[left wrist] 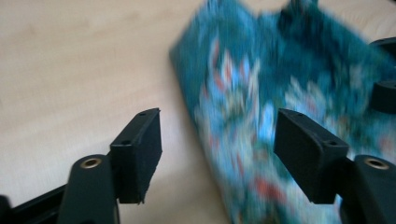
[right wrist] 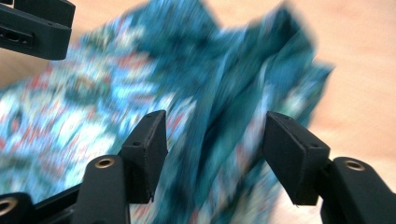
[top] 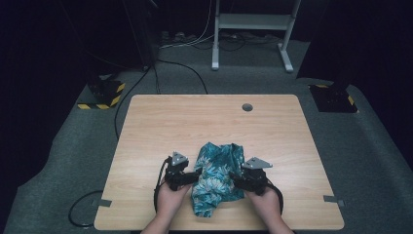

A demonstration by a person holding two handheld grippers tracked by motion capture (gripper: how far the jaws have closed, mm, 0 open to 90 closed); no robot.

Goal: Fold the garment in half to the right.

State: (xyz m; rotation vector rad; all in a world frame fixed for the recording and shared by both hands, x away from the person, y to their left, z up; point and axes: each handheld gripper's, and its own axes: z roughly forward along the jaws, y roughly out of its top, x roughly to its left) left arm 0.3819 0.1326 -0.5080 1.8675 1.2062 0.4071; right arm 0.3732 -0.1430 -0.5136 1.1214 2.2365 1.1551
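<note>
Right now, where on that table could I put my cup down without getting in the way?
The far half of the table, from the cloth back to the small round hole, is bare wood. The near left and right corners are bare too. The near middle is crowded: the left gripper and right gripper flank the crumpled cloth.

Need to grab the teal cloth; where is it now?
In the high view the teal floral cloth lies bunched at the table's near edge, between both grippers.
</note>
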